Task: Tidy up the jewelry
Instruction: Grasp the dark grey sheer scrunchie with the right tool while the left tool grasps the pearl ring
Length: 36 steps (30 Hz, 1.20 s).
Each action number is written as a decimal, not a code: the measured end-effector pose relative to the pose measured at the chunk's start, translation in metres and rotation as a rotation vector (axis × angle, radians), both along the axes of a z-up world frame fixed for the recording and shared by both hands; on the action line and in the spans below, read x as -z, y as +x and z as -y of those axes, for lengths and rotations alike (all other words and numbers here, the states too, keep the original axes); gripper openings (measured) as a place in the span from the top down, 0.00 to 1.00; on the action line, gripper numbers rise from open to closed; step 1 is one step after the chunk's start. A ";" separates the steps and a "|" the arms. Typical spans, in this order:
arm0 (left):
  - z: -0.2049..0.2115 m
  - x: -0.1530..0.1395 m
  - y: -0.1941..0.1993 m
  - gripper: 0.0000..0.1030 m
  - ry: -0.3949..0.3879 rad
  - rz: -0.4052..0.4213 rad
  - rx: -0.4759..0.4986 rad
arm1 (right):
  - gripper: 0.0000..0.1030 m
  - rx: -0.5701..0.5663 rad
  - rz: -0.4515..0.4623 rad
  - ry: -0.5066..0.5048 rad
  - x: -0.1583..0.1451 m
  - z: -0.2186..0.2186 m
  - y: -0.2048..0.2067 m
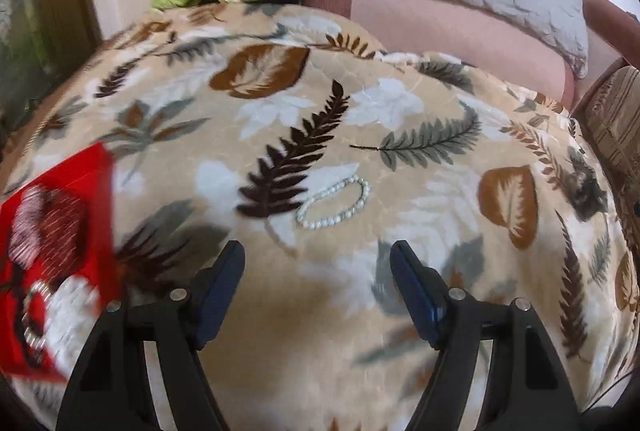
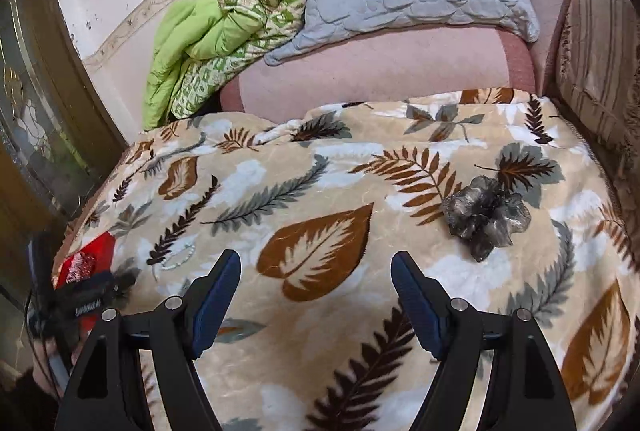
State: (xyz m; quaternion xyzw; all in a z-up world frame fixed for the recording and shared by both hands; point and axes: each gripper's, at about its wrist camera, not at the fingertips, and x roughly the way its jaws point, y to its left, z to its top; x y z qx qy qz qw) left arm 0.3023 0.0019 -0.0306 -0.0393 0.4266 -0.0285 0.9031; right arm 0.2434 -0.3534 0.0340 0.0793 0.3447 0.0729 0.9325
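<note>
Left wrist view: a loop of small white pearl-like beads, a bracelet (image 1: 334, 203), lies flat on the beige plush blanket printed with brown and grey leaves (image 1: 280, 331), just ahead of the left claw (image 1: 316, 263) and roughly in line with the gap between its fingers. It looks very light, limp and jointed, so it should sag and drape once lifted; the round beads are likely slippery, and the soft pile beneath will give way under a pinch. The near arc of the loop seems the best place to take hold, nipping across a few beads. The left claw stands wide open, holding nothing and touching nothing. At the left edge sits a red box with patterned lining (image 1: 52, 239), blurred, with what may be another ring of beads in it.

Right wrist view: the right claw (image 2: 316, 267) is likewise spread wide and empty, hovering above the blanket. Ahead to its right lies a dark grey, gauzy fabric flower ornament (image 2: 486, 217), soft and crushable by the look of it, best taken at its bunched centre. The bracelet shows faintly far left beside the red box, well apart from this claw
</note>
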 end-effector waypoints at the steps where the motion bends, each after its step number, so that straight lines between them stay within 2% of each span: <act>1: 0.002 0.005 0.010 0.32 0.009 -0.004 0.000 | 0.21 0.004 -0.011 -0.002 0.007 0.004 0.005; 2: 0.004 0.013 0.022 0.34 0.018 -0.014 0.004 | 0.21 0.008 -0.022 0.001 0.013 0.007 0.008; 7: 0.015 0.040 0.060 0.60 0.046 -0.067 0.042 | 0.21 0.064 -0.031 -0.013 0.032 0.027 0.023; 9: 0.017 0.049 0.068 0.64 0.033 -0.100 0.045 | 0.21 0.090 -0.035 -0.017 0.039 0.039 0.030; 11: 0.018 0.049 0.069 0.71 0.000 -0.085 0.056 | 0.21 0.102 -0.059 -0.027 0.049 0.051 0.043; 13: 0.019 0.049 0.069 0.93 -0.023 -0.090 0.060 | 0.22 0.131 -0.087 -0.044 0.060 0.064 0.054; 14: 0.020 0.048 0.068 0.96 -0.040 -0.088 0.063 | 0.22 0.147 -0.089 -0.047 0.061 0.070 0.056; 18: 0.023 0.046 0.059 0.96 -0.052 -0.081 0.091 | 0.22 0.235 -0.071 -0.014 0.058 0.097 0.060; 23: 0.014 0.039 0.038 0.96 -0.126 -0.083 0.120 | 0.22 0.351 -0.051 -0.044 0.041 0.123 0.069; 26: 0.011 0.032 0.018 0.96 -0.120 -0.058 0.119 | 0.21 0.401 -0.013 -0.092 0.029 0.133 0.070; 27: 0.011 0.031 0.013 0.96 -0.111 -0.053 0.118 | 0.18 0.415 -0.014 -0.096 0.029 0.140 0.072; 29: 0.011 0.033 0.005 0.96 -0.090 -0.052 0.114 | 0.14 0.420 -0.051 -0.079 0.039 0.154 0.083; 32: 0.011 0.039 0.003 0.96 -0.091 -0.066 0.110 | 0.14 0.412 -0.148 -0.097 0.067 0.166 0.101; 34: 0.010 0.041 0.003 0.96 -0.100 -0.070 0.108 | 0.32 0.396 -0.166 -0.121 0.080 0.161 0.104; 35: 0.010 0.041 0.003 0.96 -0.099 -0.072 0.107 | 0.50 0.397 -0.172 -0.133 0.084 0.158 0.105; 36: 0.011 0.042 0.003 0.96 -0.097 -0.077 0.107 | 0.60 0.395 -0.179 -0.132 0.086 0.155 0.105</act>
